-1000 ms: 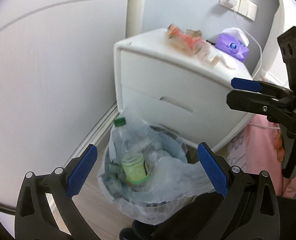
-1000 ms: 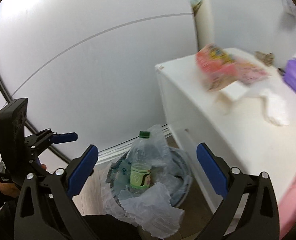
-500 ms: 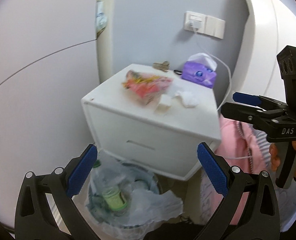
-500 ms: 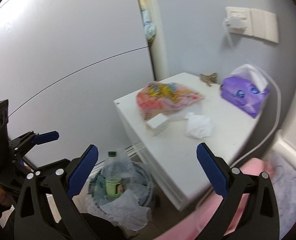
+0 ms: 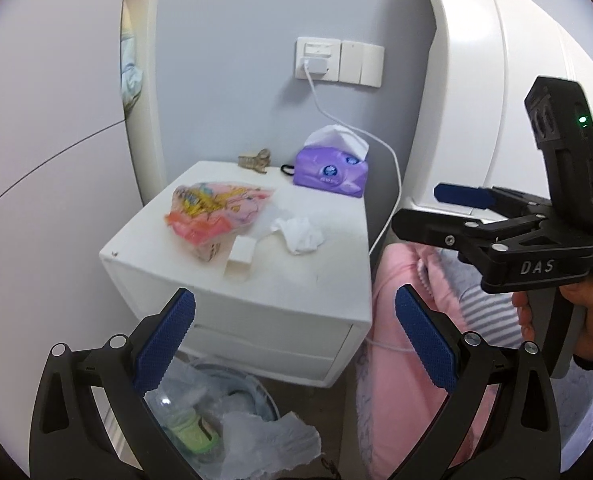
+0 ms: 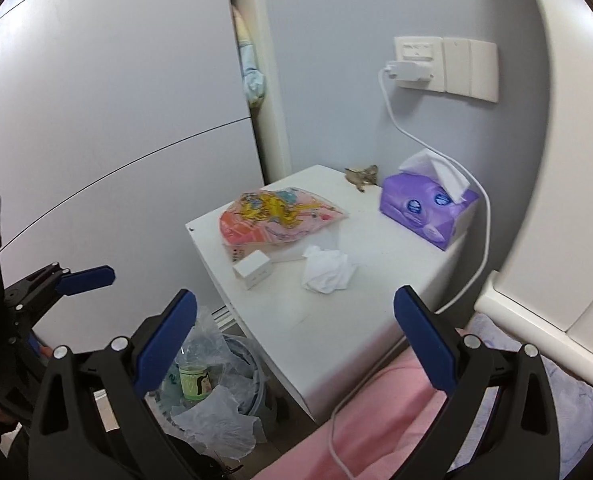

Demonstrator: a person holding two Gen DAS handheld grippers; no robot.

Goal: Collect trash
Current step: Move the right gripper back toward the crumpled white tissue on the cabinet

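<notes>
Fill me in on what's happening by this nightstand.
A person holds a gripper in each hand, collecting trash. Both the left tool and the right tool are open and empty, hovering in front of the white nightstand. On it lie a colourful snack bag, a crumpled tissue and a small white box, all untouched. A lined bin on the floor below already holds a plastic bottle.

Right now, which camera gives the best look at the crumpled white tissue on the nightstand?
The right wrist view: the crumpled tissue lies near the middle, seen from above, sharp and unblocked. The left wrist view shows the tissue too, unblocked, but from a lower angle.
</notes>
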